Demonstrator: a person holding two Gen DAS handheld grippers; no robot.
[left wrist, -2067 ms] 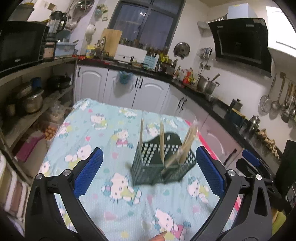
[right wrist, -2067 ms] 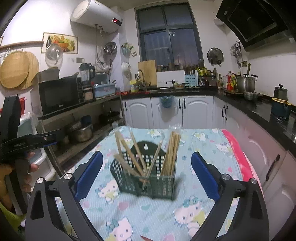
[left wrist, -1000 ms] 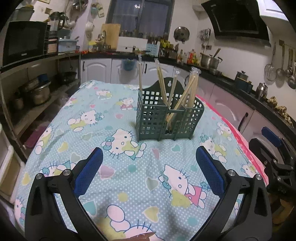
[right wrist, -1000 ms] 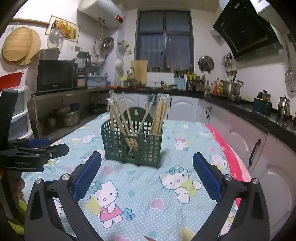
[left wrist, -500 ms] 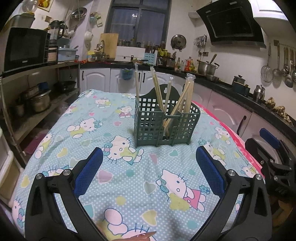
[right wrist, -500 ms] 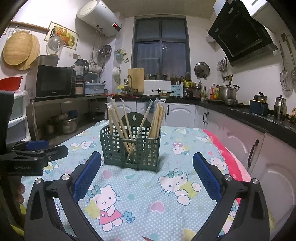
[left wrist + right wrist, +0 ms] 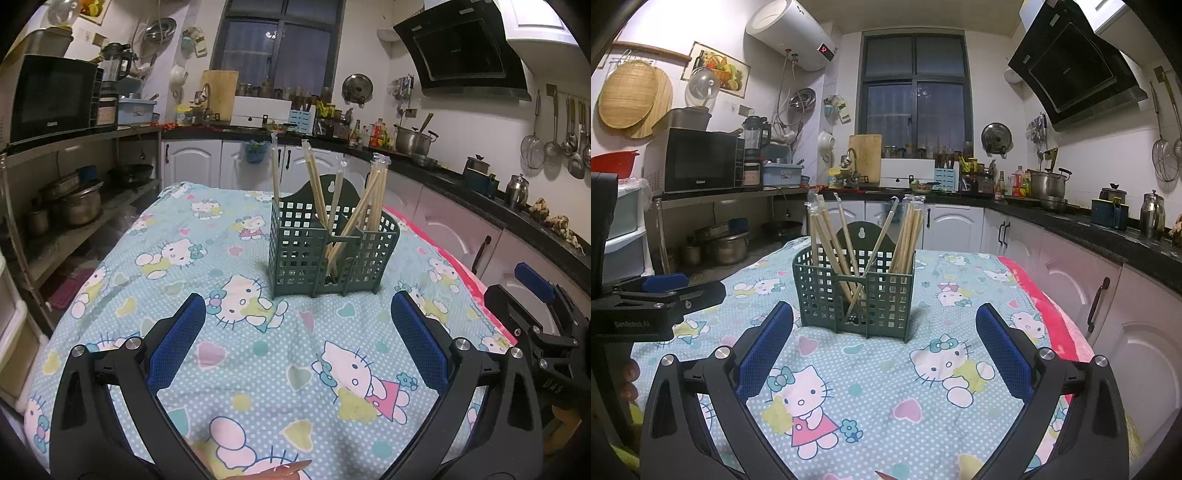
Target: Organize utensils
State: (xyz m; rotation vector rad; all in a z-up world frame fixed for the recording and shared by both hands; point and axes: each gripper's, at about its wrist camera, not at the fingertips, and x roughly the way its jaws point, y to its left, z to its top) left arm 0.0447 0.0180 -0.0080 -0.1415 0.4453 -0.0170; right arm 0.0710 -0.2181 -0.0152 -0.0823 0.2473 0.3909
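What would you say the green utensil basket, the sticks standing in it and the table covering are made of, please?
The basket looks like moulded plastic, matte dark green: an even square grid and a hanging hole in its back tab. The chopsticks look like pale bamboo or wood, several apparently in clear wrappers that crinkle at the tips. The table covering looks like soft printed cotton-type fabric, with wrinkles and a cartoon-cat pattern.

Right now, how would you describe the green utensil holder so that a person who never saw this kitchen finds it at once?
Look at the table covered with a light blue cartoon-cat cloth in the middle of the kitchen. On it stands one dark green plastic holder with grid walls and an arched back that has a hanging hole. It is the only object on the cloth, and wooden chopsticks stick up from its compartments.
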